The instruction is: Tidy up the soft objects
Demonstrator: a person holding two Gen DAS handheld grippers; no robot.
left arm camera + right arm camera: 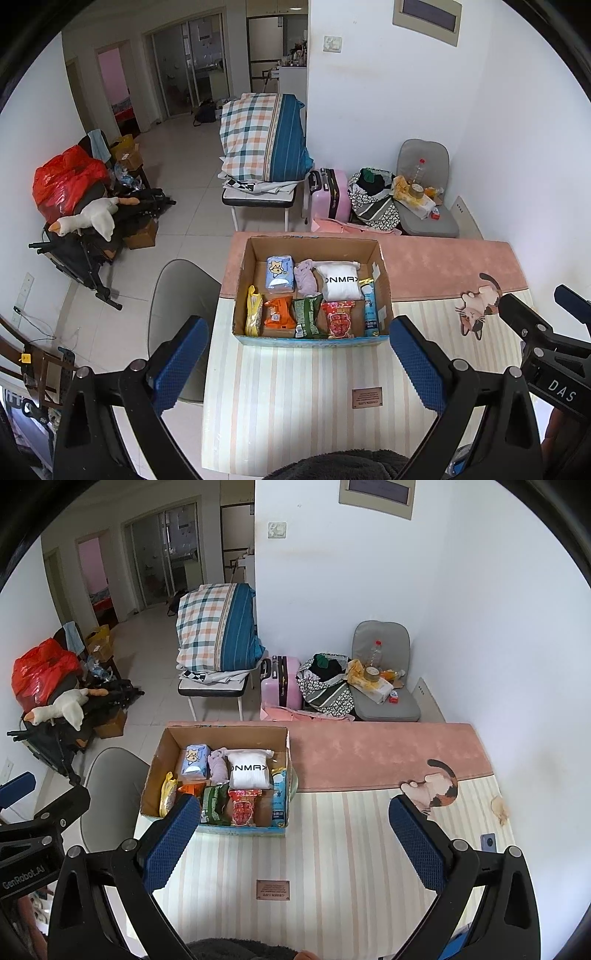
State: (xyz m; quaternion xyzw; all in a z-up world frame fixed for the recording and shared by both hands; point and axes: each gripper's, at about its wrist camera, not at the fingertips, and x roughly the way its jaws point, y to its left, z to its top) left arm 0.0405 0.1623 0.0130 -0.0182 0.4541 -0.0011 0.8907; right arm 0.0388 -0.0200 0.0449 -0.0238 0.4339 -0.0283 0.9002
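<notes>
A: Striped table mat (295,406), cardboard box (314,288) mid-frame holding soft packets (341,282)

B: Left gripper (299,363), right gripper (291,843): spread wide, empty. Risk: crushing snack bags (314,317) if clamped hard

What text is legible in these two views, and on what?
"ONMAX", partly cut off: white soft pack in the cardboard box.
"DAS": right gripper body, seen from the left wrist view.
"GenRobot.AI": left gripper body, seen from the right wrist view.
Brown label on the striped mat: too small to read.
Snack packets and blue tube: print too small to read.
</notes>
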